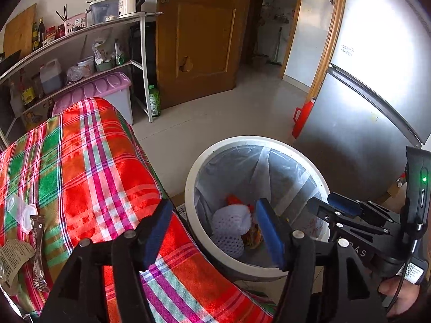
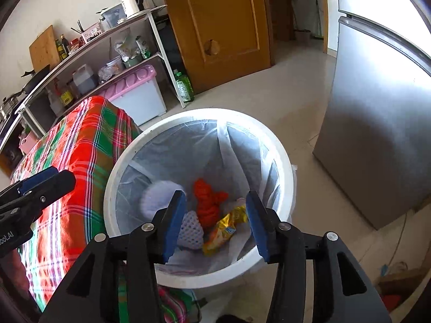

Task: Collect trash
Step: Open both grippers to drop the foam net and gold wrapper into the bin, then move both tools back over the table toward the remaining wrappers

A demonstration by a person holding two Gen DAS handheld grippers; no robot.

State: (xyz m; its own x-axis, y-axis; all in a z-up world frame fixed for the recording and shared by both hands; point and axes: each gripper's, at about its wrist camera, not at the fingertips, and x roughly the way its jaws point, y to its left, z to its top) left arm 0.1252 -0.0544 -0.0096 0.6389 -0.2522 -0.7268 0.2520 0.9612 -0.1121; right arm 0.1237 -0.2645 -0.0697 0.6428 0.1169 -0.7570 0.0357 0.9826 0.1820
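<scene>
Trash sits in two places right now. Some is already down in the bin [image 2: 280, 161], which has a clear bag [image 2: 242, 145] inside and stands on the floor just beside the table with the bright checked cloth [image 1: 89, 167]. At the bottom I can see an orange net [image 2: 208, 202], white foam nets [image 2: 190, 228] and a yellow wrapper [image 2: 225, 228]. So that part looks done. More is left on the cloth at the near left edge of the left wrist view: a small clear cup [image 1: 18, 210], a brown stick packet [image 1: 37, 245] and a paper wrapper [image 1: 13, 258]. These lie close together, well apart from the bin. The right gripper [image 2: 215, 223] hangs over the bin with its blue fingers [image 2: 176, 223] apart and nothing between them. The left gripper [image 1: 215, 231] is over the edge of the cloth and the bin rim, and its fingers [image 1: 269, 231] are apart too, with nothing held. A bit of a hand [image 1: 396, 296] shows on the right gripper's handle. I think the job is about halfway. Both grippers are free, so the next thing would be to go back to the table and pick up the three pieces left there. There may be more that the pictures do not show.
</scene>
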